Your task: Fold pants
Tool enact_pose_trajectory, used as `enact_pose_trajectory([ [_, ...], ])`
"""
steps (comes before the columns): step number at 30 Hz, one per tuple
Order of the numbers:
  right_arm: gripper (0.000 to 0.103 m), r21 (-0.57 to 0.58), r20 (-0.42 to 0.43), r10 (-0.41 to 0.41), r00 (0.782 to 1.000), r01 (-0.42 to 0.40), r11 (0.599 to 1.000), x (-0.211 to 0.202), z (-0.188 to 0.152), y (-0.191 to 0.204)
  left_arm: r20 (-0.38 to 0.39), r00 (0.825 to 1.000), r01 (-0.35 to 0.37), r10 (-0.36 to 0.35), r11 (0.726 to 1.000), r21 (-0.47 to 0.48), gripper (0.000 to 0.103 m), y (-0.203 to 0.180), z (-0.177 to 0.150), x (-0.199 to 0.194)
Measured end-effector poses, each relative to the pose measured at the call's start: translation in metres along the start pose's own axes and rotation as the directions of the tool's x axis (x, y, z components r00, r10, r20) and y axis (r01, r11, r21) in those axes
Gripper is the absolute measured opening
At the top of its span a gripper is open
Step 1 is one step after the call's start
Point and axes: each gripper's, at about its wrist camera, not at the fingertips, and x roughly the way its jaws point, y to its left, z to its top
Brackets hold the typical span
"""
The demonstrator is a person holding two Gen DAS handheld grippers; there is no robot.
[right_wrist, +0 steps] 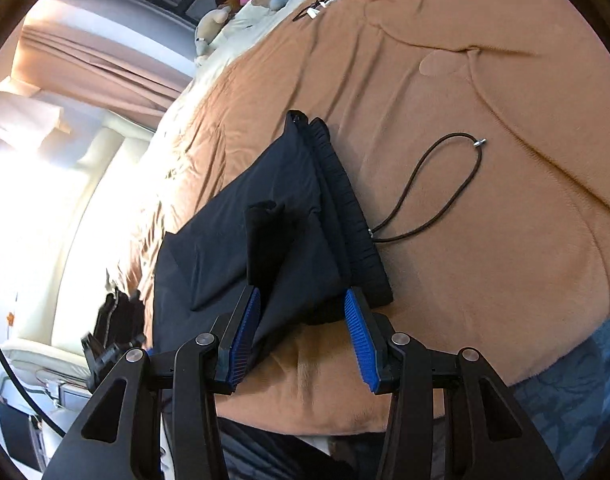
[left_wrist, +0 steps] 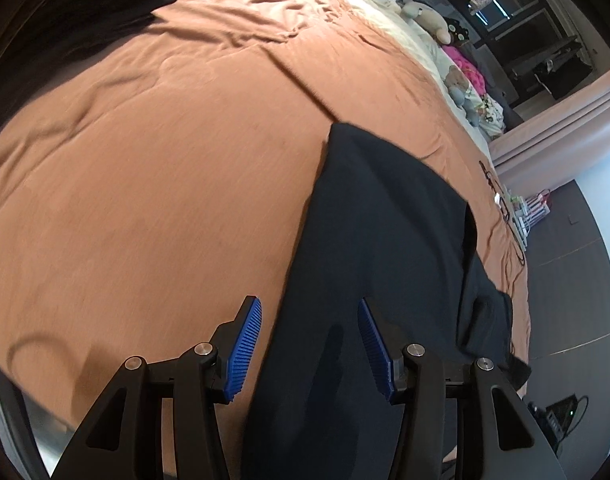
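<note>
Black pants [right_wrist: 273, 220] lie on the orange blanket [right_wrist: 465, 240] of the bed, partly folded, with a pocket flap sticking up. To fold well, smooth that flap flat first, I think. The right tool [right_wrist: 303, 312] is wide open at the waist end, holding nothing. The left tool [left_wrist: 309, 320] is wide open above the leg, empty too.
</note>
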Motion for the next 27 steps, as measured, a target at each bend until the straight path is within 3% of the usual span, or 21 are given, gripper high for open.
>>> enact_pose_trajectory([
  [4,0.040,-0.001,-0.006,-0.011,1.000,0.011,1.000,0.008,-0.006,-0.004,-0.011,1.000,0.008,-0.008,0.999,-0.031,0.053,0.010,-0.019,-0.005],
  [7,0.015,-0.008,-0.012,-0.020,1.000,0.020,1.000,0.013,-0.006,-0.003,-0.006,1.000,0.023,-0.023,0.999,-0.041,0.053,0.015,-0.030,-0.013],
  [10,0.005,-0.046,0.000,-0.015,1.000,0.015,0.999,0.004,-0.013,0.005,-0.001,0.999,0.035,-0.035,0.998,-0.058,0.053,0.019,-0.039,-0.021],
  [17,0.003,-0.097,0.081,-0.064,0.995,0.072,0.993,-0.022,-0.026,0.012,-0.001,0.996,0.086,-0.086,0.990,-0.111,0.053,0.026,-0.060,-0.026],
  [22,0.003,-0.085,0.039,-0.096,0.995,0.099,0.991,-0.009,-0.042,0.004,0.024,0.989,0.147,-0.145,0.976,-0.162,0.053,0.032,-0.071,-0.026],
  [27,0.006,-0.065,0.032,-0.074,0.997,0.076,0.995,-0.008,-0.050,0.008,0.060,0.979,0.202,-0.193,0.956,-0.214,0.050,0.034,-0.076,-0.024],
])
